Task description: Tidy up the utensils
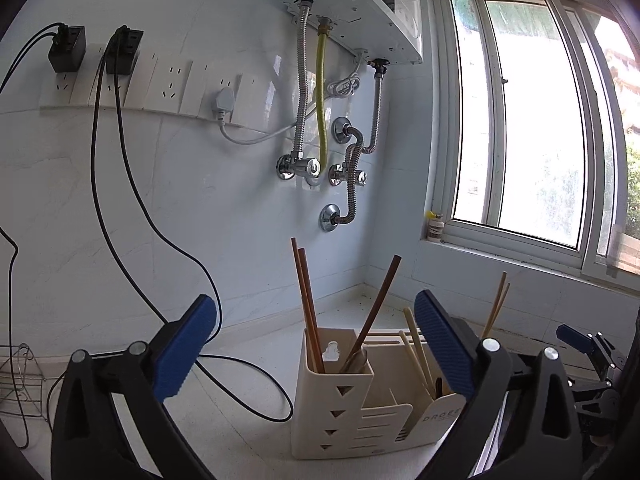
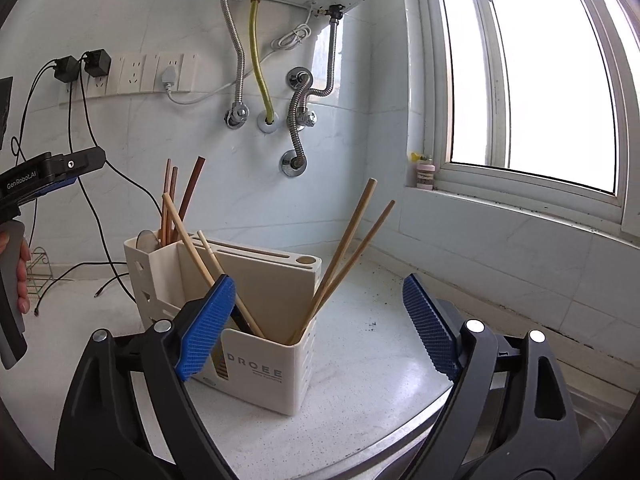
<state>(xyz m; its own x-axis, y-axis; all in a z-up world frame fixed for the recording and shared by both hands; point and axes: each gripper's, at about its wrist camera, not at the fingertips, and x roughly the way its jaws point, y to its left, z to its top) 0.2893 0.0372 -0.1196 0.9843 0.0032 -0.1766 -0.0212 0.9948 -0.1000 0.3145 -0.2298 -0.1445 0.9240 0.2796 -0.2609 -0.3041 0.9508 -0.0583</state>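
Our left tool [image 1: 316, 346] and right tool [image 2: 318, 326] both gape wide, holding nothing, before the cream utensil holder [image 2: 256, 280] of chopsticks [image 2: 352, 248] on the table [image 2: 360, 340].

A white water heater [image 1: 356, 4] with hoses [image 1: 322, 96] hangs beside the window [image 1: 520, 128], near wall sockets [image 1: 168, 80].

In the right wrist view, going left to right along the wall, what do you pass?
Black adapters → white plug → yellow hose → small jar → window.
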